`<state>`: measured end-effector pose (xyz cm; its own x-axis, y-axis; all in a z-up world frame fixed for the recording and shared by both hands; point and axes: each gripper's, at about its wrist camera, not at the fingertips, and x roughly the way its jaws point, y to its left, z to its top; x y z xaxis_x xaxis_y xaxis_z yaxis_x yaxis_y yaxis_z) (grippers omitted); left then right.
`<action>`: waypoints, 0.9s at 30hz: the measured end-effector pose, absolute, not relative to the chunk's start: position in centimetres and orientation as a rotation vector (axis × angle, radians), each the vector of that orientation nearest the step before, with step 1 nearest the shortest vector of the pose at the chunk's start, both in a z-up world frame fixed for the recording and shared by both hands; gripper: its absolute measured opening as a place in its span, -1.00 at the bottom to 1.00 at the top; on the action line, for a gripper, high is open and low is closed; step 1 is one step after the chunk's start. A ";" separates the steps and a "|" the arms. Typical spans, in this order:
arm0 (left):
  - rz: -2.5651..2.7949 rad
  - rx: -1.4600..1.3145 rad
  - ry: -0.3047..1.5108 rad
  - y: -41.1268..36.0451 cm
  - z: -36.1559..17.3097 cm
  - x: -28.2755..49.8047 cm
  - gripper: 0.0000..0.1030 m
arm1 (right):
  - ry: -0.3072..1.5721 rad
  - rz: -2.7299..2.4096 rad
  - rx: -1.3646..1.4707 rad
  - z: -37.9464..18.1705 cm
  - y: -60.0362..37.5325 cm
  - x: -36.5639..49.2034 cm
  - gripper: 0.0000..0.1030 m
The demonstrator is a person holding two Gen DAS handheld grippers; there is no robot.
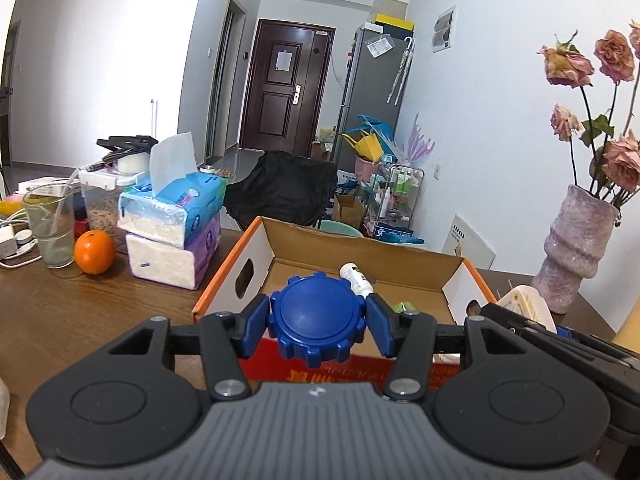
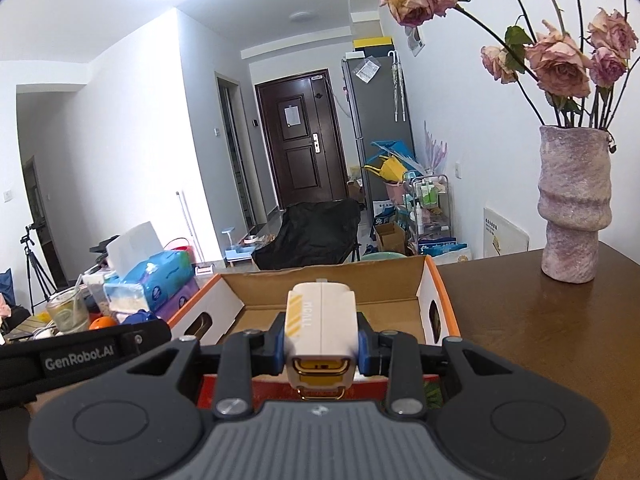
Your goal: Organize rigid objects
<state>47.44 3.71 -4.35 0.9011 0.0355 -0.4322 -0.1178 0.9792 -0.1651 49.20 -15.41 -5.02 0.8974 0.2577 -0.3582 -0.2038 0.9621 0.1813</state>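
Left hand-held gripper (image 1: 317, 322) clamped on a blue gear-edged cap (image 1: 317, 316), held above the near edge of the open cardboard box (image 1: 256, 248) on the table (image 1: 80, 312). Right hand-held gripper (image 2: 321, 346) clamped on a cream-and-yellow case (image 2: 321, 320), likewise over the box's near wall. Small white bottle (image 1: 356, 277) lying inside.

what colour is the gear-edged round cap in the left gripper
Solid blue gear-edged round plastic cap, matching the left gripper pads; clearest in the left wrist view.
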 end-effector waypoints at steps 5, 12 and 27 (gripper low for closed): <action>0.088 -0.186 0.444 4.0 -4.5 49.6 0.04 | 0.386 0.232 0.142 -5.1 -15.4 51.3 -0.40; 0.106 -0.179 0.455 4.5 -5.0 52.6 0.04 | 0.389 0.229 0.128 -5.5 -15.0 54.0 -0.40; 0.129 -0.145 0.468 5.2 -5.9 58.6 0.04 | 0.424 0.208 0.085 -7.0 -14.2 59.5 -0.40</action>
<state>58.55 5.23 -5.91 0.8846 0.0903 -0.4575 -0.1566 0.9816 -0.1090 59.54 -14.24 -7.04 0.8904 0.2182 -0.3996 -0.1829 0.9752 0.1249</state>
